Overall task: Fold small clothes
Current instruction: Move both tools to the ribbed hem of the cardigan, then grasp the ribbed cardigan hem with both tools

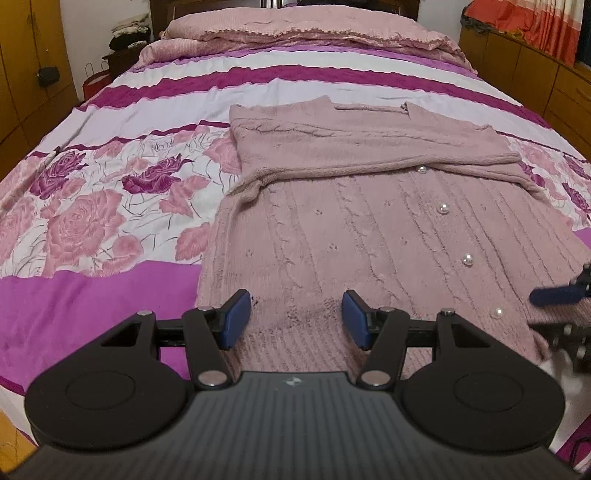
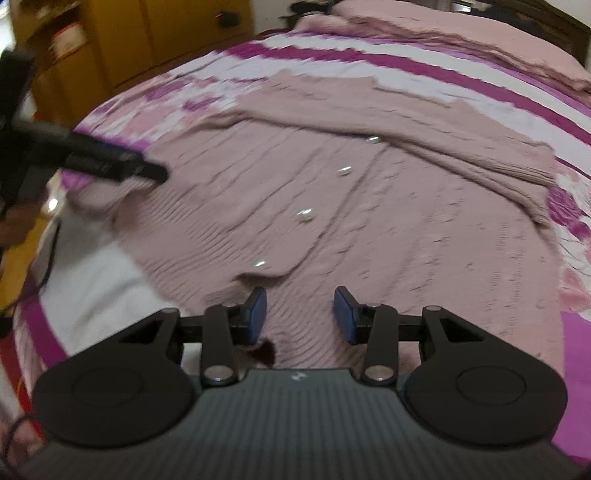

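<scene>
Left claw [image 1: 295, 317] apart | right claw [image 2: 300, 314] apart | both over cardigan [image 1: 369, 229] hem | pillows [image 1: 306, 29] sharp only left-view

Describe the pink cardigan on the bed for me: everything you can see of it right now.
The cardigan is a dusty-pink, fuzzy cable knit with a ribbed hem and a row of pearl buttons down its front. It lies flat on the floral bedspread, hem nearest the cameras, both sleeves already folded across the chest. The left gripper and right gripper sit open over the hem, one toward each corner; whether the pads touch the knit is unclear.
</scene>
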`<state>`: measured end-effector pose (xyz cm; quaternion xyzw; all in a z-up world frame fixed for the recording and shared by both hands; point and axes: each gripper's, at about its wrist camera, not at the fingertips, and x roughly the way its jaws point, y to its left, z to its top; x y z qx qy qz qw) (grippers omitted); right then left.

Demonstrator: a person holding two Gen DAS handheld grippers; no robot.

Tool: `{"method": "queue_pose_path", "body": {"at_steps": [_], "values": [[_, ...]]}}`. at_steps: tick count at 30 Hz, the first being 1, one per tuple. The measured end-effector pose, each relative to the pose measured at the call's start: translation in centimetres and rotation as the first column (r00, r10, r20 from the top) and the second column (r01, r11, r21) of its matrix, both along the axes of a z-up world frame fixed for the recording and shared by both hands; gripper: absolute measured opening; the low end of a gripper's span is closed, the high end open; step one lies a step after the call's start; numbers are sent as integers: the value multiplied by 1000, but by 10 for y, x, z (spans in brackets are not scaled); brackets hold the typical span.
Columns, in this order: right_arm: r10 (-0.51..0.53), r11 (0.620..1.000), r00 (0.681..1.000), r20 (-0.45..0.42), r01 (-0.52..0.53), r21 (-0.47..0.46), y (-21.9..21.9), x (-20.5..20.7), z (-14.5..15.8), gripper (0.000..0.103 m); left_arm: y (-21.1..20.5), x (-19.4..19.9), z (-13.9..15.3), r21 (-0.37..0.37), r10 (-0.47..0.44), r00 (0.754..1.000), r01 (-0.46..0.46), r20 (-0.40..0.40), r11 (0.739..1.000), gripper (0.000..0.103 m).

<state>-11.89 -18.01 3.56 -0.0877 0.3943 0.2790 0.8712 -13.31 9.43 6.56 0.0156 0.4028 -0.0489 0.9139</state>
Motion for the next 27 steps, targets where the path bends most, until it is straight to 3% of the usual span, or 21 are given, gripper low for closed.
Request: {"method": "queue_pose_path", "body": {"at_steps": [8,13,21,24,27], "values": [[35,999,999,28,-34,-28,10,-6,2,43,-6,-4,3,20,-55,998,56,-10,998,64],[31,999,999,32,-30,-37,-5,-19,17,43,-9,-16,10,69,-131,991,132,-19,989,78],[28,989,999,21,-24,-146,-25,-44,23,44,-20,-42,12,147,-279,957,288,-80,946,88],[28,982,999,34,-21,-189,-27,-49,19,57,-23,-48,5,179,-309,945,324,-109,929,88],[27,973,999,40,-17,-229,-26,-47,15,58,-25,-52,-1,208,-326,938,345,-121,916,89]]}}
